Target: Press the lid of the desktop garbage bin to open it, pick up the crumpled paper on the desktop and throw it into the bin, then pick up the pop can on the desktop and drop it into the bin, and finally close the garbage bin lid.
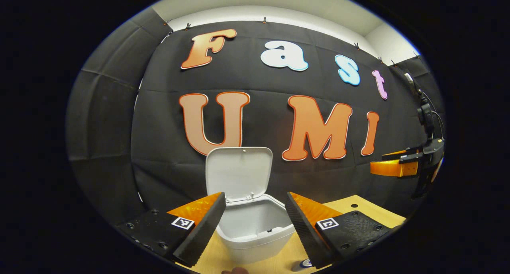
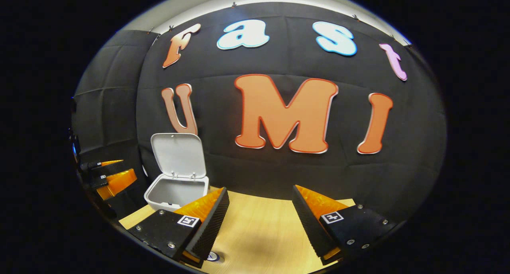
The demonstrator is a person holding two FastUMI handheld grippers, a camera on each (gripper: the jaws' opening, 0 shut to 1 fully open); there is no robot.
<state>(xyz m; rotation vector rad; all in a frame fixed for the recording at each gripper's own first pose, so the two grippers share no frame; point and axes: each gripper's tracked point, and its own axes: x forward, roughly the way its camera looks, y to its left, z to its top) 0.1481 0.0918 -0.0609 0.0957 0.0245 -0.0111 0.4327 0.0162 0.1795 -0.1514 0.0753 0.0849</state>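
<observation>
The garbage bin point(image 1: 255, 226) stands on the table point(image 1: 358, 210) with its lid point(image 1: 240, 171) tipped up against the booth wall, so the opening step looks done. The left gripper point(image 1: 255, 222) hangs just in front of the bin, fingers spread apart with nothing between them; the right gripper point(image 2: 259, 220) is off to the bin's right over bare wood, fingers likewise apart and empty.

Risks from here, as I judge them: the upright lid could be knocked shut by a careless reach over the rim, and a loose pinch on the crumpled paper could let it fall short of the opening. A thin can may also slip or dent if squeezed off-centre.

The left gripper view looks straight into the bin's white inside and catches the right gripper point(image 1: 396, 164) far off at the right edge. The right gripper view shows the bin point(image 2: 175, 194) from the side, with the left gripper point(image 2: 109, 178) beside it, and a small round object point(image 2: 213, 257) at the bottom edge, possibly the can's top; I cannot tell. The paper's place I cannot make out
</observation>
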